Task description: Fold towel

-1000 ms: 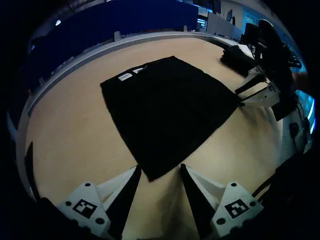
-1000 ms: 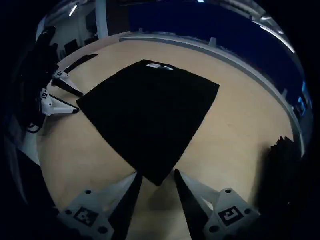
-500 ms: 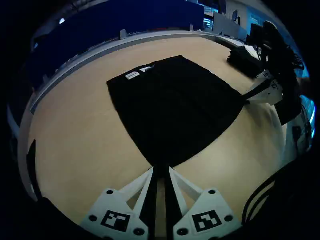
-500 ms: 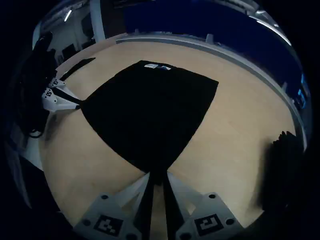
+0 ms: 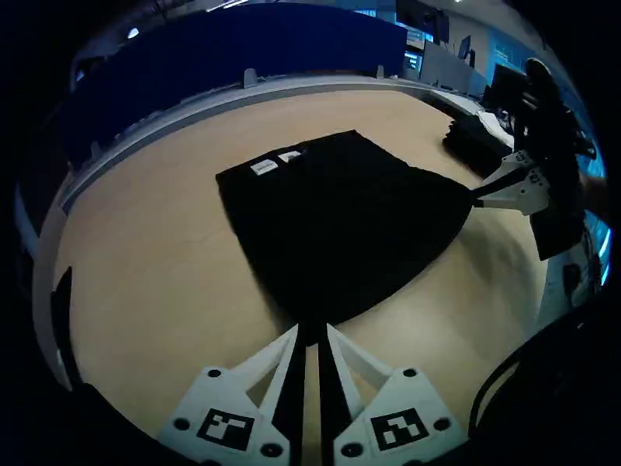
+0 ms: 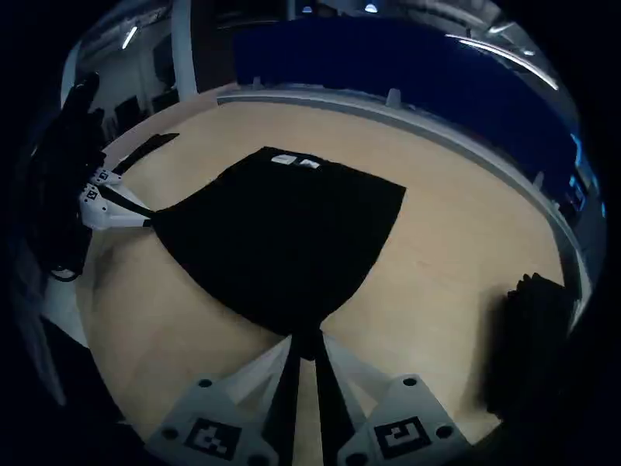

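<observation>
The black towel [image 5: 341, 217] lies spread on the pale wooden counter [image 5: 147, 256], filling the middle of the left gripper view. Its nearest corner runs down to 6 o'clock. There the left gripper [image 5: 310, 330] is closed on it, both fingers drawn almost together with the dark cloth pinched between them. At 3 o'clock in the same view the right gripper [image 5: 475, 200] holds another corner, its white fingers pressed tight on the fabric. The towel's edge is pulled out into a sharp point where it meets them. The edge between the two held corners curves inward across the counter. Two small white labels [image 5: 275, 161] sit on the towel's far edge, toward 11 o'clock. A stack of dark folded cloth [image 5: 473, 140] rests on the counter at 2 o'clock, well apart from the towel. A blue partition [image 5: 233, 46] runs along the counter's far rim from 10 to 1 o'clock. In the right gripper view the pattern is mirrored. The near corner is clamped between its own fingers at 6 o'clock, and the other gripper grips the drawn-out corner at 9 o'clock. The labels sit at 12 o'clock and the dark stack at 4 o'clock.
</observation>
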The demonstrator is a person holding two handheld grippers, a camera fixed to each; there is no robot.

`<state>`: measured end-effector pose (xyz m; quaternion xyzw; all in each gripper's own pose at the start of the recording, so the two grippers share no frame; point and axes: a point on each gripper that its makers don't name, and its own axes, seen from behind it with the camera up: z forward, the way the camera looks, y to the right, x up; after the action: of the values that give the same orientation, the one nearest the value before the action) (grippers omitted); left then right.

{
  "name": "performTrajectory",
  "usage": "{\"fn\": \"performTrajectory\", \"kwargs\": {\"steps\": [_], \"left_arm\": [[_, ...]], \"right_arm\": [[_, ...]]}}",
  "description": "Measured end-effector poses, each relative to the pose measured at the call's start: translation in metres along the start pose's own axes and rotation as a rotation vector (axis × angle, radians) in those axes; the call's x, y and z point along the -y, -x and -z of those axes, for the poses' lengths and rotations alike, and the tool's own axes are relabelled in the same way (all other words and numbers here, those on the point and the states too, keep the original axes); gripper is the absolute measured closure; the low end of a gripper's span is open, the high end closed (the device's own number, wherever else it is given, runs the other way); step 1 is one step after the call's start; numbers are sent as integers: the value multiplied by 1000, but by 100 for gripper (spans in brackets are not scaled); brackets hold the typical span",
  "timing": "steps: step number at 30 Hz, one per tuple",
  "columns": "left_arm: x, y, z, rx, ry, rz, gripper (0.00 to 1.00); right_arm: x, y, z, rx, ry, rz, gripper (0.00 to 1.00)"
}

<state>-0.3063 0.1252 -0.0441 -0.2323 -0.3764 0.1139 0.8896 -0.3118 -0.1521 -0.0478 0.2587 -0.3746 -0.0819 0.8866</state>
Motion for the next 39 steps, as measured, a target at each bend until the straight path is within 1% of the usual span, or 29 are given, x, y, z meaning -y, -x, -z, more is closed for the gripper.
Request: {"fn": "performTrajectory", "kwargs": {"steps": [5,11,20,23,26,29,32,35,39], "left_arm": [[0,-17,14,-26,-12,16,90],[-2,-36,34,-56,-17,34,90],[-2,-57,62,-85,-19,93,90],[-4,-61,70,-95,-14,98,90],[-5,-63,75,-96,-13,92,90],[-4,-63,77,-96,-15,86,90],[-5,-63,76,-94,-13,92,90],[-4,-64,73,-97,-9,110,90],[0,-69,69,-106,-15,121,90]], "right_arm": [[-2,-27,12,-52,14,14,87],[-2,-47,30,-95,30,31,88],[6,-62,61,-115,23,35,87],[7,-65,70,-117,17,35,88],[9,-68,77,-116,7,36,88],[11,-72,81,-118,-2,37,87],[11,-74,82,-116,-1,41,87],[11,-74,80,-110,2,45,87],[11,-75,77,-106,1,49,88]]}}
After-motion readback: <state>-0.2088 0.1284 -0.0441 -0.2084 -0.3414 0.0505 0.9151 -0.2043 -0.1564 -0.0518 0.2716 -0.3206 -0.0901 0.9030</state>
